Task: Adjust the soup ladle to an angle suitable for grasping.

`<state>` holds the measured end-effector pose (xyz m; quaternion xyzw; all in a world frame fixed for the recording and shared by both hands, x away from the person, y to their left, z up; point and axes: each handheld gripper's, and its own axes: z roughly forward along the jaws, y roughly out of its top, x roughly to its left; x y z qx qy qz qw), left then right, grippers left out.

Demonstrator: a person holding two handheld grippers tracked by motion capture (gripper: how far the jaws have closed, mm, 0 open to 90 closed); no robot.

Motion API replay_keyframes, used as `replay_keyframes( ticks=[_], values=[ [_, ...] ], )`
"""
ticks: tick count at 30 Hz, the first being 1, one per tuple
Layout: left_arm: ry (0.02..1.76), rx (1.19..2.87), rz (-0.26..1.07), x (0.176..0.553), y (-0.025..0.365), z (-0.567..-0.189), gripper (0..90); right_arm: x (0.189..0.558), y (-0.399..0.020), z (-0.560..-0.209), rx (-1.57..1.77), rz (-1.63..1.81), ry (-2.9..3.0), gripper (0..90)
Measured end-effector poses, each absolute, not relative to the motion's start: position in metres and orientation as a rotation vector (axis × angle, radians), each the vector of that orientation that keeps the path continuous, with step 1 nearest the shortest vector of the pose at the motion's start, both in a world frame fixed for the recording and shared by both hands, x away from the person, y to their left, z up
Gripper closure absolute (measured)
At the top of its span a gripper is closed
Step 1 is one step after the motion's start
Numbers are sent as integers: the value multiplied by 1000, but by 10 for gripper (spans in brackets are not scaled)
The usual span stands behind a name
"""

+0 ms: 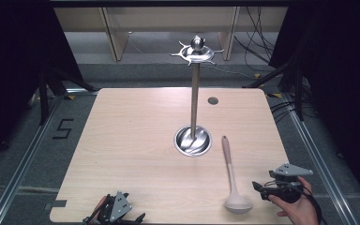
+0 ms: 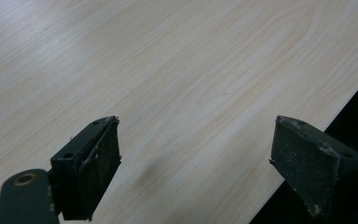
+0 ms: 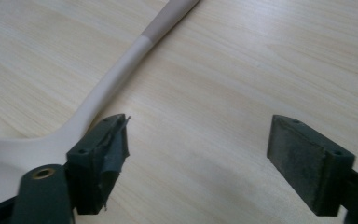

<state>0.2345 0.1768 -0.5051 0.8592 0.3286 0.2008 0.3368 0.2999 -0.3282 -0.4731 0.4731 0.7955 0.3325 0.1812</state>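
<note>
My left tool (image 1: 115, 212) rests spread at the counter (image 1: 136, 140) edge, pinching nothing. The ladle (image 1: 232, 180) lies flat, bowl toward me, handle pointing at the stand (image 1: 194, 93). My right tool (image 1: 274, 187), spread and empty, sits just right of the bowl (image 3: 9, 158); I should swing left and straddle the handle (image 3: 121, 74) squarely before squeezing.
</note>
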Motion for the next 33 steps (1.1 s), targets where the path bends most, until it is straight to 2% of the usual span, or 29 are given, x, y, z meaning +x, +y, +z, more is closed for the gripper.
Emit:
replay_keyframes(
  ticks=[4,5,7,12,16,19,22,28,30,33],
  values=[
    [858,2242,525,235,177,-505,149,302,-323,-469,1381,959,2275,193],
    [864,2236,524,234,177,-505,148,308,-326,-472,1273,954,2288,203],
    [825,2264,537,236,179,-503,148,308,-324,-468,1321,950,2305,253],
    [856,2247,524,237,179,-506,148,308,-320,-464,1306,926,2366,292],
    [865,2251,530,236,179,-506,149,308,-309,-458,1337,918,2336,355],
    [862,2247,525,236,179,-506,148,308,-301,-454,1370,930,2323,358],
    [866,2245,524,236,179,-507,148,321,-291,-446,1253,870,2410,397],
    [814,2269,565,239,181,-504,148,341,-268,-444,1251,764,2516,456],
    [859,2246,519,236,180,-505,149,347,-263,-443,1282,735,2542,464],
    [828,2263,538,237,181,-504,148,357,-258,-445,1303,723,2557,486]
  ],
)
